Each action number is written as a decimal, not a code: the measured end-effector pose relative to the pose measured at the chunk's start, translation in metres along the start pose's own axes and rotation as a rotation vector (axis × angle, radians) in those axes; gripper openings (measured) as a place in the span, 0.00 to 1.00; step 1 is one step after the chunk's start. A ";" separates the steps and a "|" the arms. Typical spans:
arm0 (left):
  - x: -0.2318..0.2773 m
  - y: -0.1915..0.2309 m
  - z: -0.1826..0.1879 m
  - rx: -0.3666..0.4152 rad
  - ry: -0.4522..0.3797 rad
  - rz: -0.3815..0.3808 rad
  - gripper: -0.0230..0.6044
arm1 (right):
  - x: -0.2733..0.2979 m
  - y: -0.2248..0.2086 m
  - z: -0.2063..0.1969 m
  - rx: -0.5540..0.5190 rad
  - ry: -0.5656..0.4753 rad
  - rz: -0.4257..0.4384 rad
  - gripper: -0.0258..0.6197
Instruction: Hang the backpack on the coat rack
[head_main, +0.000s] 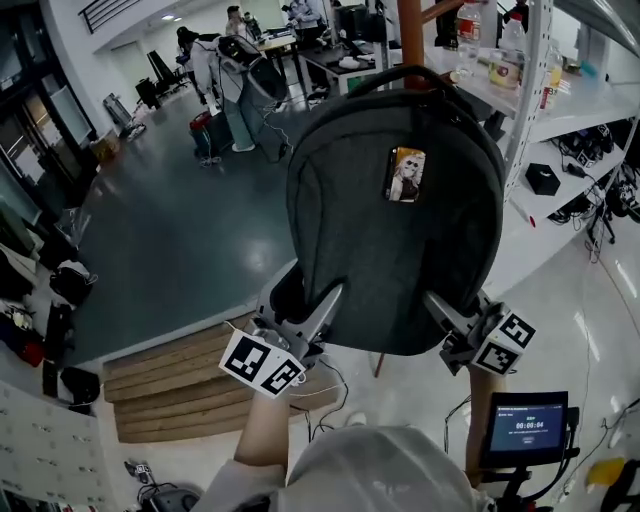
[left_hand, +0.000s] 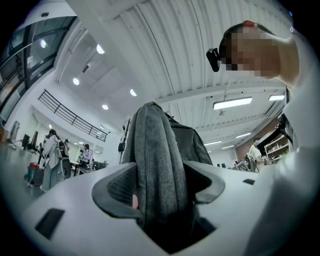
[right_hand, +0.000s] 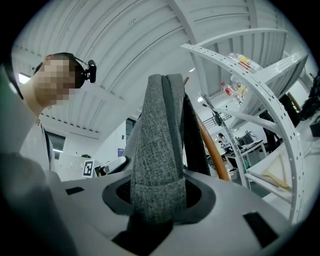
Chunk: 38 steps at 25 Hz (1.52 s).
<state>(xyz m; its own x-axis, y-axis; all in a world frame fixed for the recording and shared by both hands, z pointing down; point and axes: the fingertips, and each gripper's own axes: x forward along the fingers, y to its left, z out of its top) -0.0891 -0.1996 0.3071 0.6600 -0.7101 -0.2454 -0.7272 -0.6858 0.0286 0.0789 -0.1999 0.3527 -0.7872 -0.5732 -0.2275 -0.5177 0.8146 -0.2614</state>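
Note:
A dark grey backpack (head_main: 395, 220) with a small picture badge (head_main: 405, 175) is held up in the air, its top handle (head_main: 400, 72) close to the brown wooden coat rack pole (head_main: 410, 30). My left gripper (head_main: 322, 300) is shut on the bag's lower left. My right gripper (head_main: 440, 305) is shut on its lower right. In the left gripper view a grey fabric strap (left_hand: 157, 160) runs between the jaws of the left gripper (left_hand: 162, 192). The right gripper (right_hand: 159, 200) clamps a grey strap (right_hand: 157, 145), with the wooden pole (right_hand: 214, 150) just behind it.
White metal shelving (head_main: 560, 110) with bottles and boxes stands at the right, next to the pole. Wooden steps (head_main: 170, 385) lie at the lower left. People (head_main: 235, 90) stand far back on the dark floor. A small screen (head_main: 527, 425) sits at the lower right.

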 end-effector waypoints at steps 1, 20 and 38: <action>0.000 -0.001 0.005 0.011 -0.006 -0.003 0.50 | 0.001 0.002 0.004 -0.007 -0.010 0.006 0.28; 0.015 -0.010 0.013 0.036 0.072 0.010 0.50 | -0.005 -0.009 0.006 0.097 -0.032 0.063 0.28; 0.021 0.031 -0.054 -0.019 0.137 0.109 0.48 | 0.013 -0.055 -0.037 0.075 0.098 -0.036 0.28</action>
<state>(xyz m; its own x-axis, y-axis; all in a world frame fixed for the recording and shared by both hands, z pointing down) -0.0877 -0.2449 0.3547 0.5977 -0.7948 -0.1052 -0.7932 -0.6053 0.0665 0.0847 -0.2485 0.3983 -0.7992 -0.5880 -0.1248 -0.5230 0.7826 -0.3377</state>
